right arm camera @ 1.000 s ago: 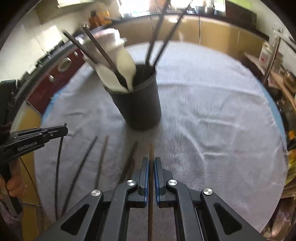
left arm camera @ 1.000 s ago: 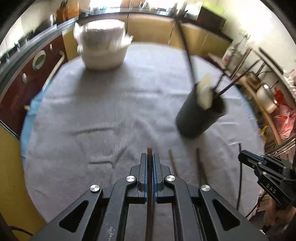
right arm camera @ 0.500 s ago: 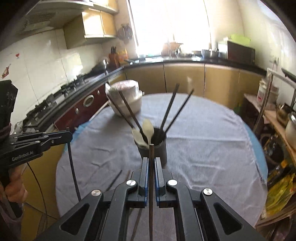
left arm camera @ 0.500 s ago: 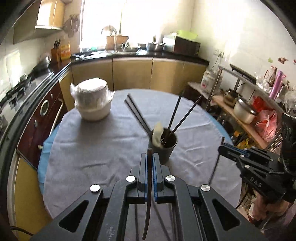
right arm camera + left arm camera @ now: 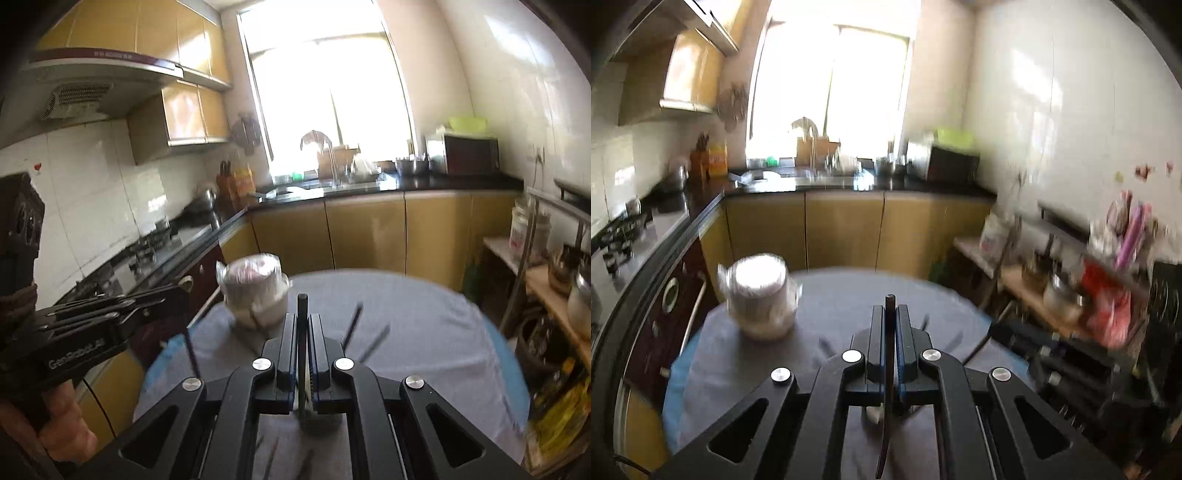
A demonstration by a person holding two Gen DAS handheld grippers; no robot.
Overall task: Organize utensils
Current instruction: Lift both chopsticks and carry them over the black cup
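Both views are smeared by motion blur. The left gripper (image 5: 890, 314) has its jaws clenched on a dark chopstick (image 5: 887, 387) whose lower end runs out of frame at 6 o'clock. The right gripper (image 5: 303, 321) likewise grips a second chopstick (image 5: 303, 314). The utensil cup (image 5: 317, 424) is almost wholly hidden behind the right jaws on the grey-clothed desk (image 5: 424, 332); only blurred sticks (image 5: 373, 343) poke out at 1 o'clock. A wrapped white container (image 5: 255, 295) sits at 11 o'clock.

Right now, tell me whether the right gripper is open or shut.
Shut. The right gripper has its jaws pressed on a dark chopstick whose tip sticks out past the fingers.
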